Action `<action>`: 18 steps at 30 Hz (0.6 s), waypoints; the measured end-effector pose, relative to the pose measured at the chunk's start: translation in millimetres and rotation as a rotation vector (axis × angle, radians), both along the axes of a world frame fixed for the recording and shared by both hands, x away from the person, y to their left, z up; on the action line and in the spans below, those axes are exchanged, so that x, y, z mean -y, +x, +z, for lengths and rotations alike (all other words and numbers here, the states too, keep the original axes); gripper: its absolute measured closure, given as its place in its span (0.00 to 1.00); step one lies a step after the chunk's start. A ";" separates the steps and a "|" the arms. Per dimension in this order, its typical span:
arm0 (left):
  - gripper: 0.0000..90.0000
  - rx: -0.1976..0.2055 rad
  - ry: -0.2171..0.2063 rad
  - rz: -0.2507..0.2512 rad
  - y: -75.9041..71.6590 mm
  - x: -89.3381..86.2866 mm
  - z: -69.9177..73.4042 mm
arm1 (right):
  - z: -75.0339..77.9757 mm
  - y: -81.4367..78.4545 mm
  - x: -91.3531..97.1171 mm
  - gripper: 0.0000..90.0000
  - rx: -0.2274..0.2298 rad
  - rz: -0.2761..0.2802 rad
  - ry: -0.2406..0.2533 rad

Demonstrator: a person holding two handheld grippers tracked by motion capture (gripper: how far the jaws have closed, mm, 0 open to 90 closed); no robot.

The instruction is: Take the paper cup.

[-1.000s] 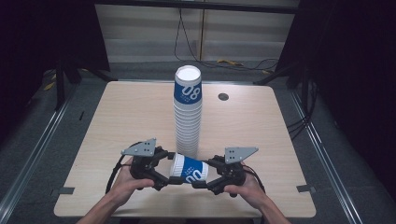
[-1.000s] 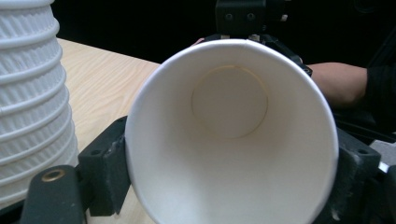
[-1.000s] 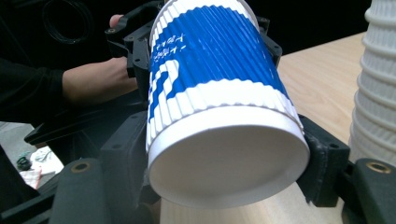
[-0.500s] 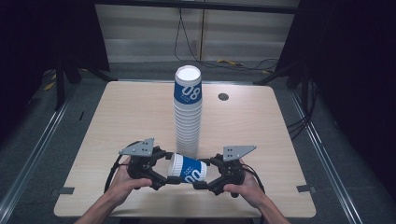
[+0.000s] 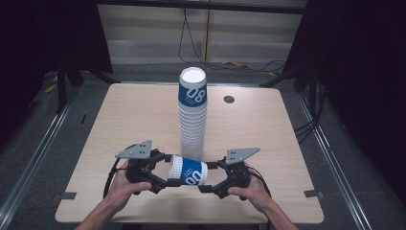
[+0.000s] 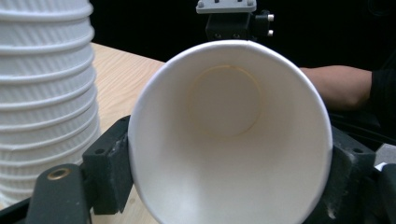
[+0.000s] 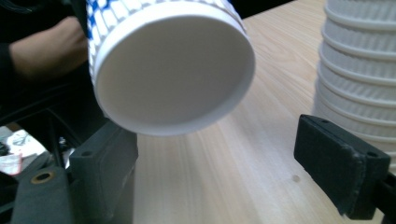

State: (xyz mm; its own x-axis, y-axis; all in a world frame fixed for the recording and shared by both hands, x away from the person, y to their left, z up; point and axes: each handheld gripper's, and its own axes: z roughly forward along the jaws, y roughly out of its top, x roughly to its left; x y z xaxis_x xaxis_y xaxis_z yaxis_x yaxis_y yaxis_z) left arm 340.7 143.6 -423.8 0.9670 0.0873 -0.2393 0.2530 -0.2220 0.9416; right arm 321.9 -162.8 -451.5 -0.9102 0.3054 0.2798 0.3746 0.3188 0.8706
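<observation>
The paper cup [image 5: 188, 170] is lying on its side in the air between your two grippers, just in front of the tall cup stack [image 5: 192, 115]. Your left gripper [image 5: 165, 168] is pinching the cup's open rim end between its black pads [image 6: 109, 170], mouth facing that camera. Your right gripper [image 5: 207, 178] has just been opening: its jaws are standing spread, the cup's base [image 7: 173, 67] floating above them, clear of both pads. Everything is happening over the pale wooden table [image 5: 268, 134], with dark floor and cables [image 5: 191, 43] beyond.
</observation>
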 end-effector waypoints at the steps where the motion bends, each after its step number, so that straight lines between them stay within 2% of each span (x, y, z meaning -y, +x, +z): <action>1: 0.22 0.000 0.000 0.006 0.8 -1.5 0.0 | -0.5 0.5 -0.3 0.15 0.003 -0.006 -0.011; 6: 0.22 0.009 0.008 0.023 0.2 -6.3 1.9 | -1.3 3.5 2.3 0.15 0.007 -0.028 -0.032; 8: 0.22 0.011 0.023 0.031 -0.3 -9.1 3.3 | -1.4 3.9 3.1 0.15 -0.002 -0.036 -0.036; 11: 0.22 0.014 0.037 0.059 1.3 -13.6 3.5 | -1.0 1.9 4.8 0.16 -0.003 -0.051 -0.052; 13: 0.22 0.020 0.063 0.092 2.1 -17.2 4.2 | -0.4 0.8 7.0 0.16 0.000 -0.057 -0.069; 16: 0.22 0.011 0.068 0.115 5.8 -24.2 5.3 | -0.8 1.8 10.0 0.16 -0.017 -0.088 -0.125; 18: 0.22 0.001 0.081 0.126 8.2 -28.2 5.7 | -1.4 1.9 11.6 0.16 -0.026 -0.096 -0.136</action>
State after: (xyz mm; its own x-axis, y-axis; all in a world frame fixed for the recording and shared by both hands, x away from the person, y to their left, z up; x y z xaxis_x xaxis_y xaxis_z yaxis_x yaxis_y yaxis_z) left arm 348.9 171.8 -418.1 0.9475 0.2266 -0.2256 0.2827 -0.2639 0.9222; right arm 323.8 -174.4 -452.9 -0.8679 0.4276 0.2529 0.4309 0.3946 0.8116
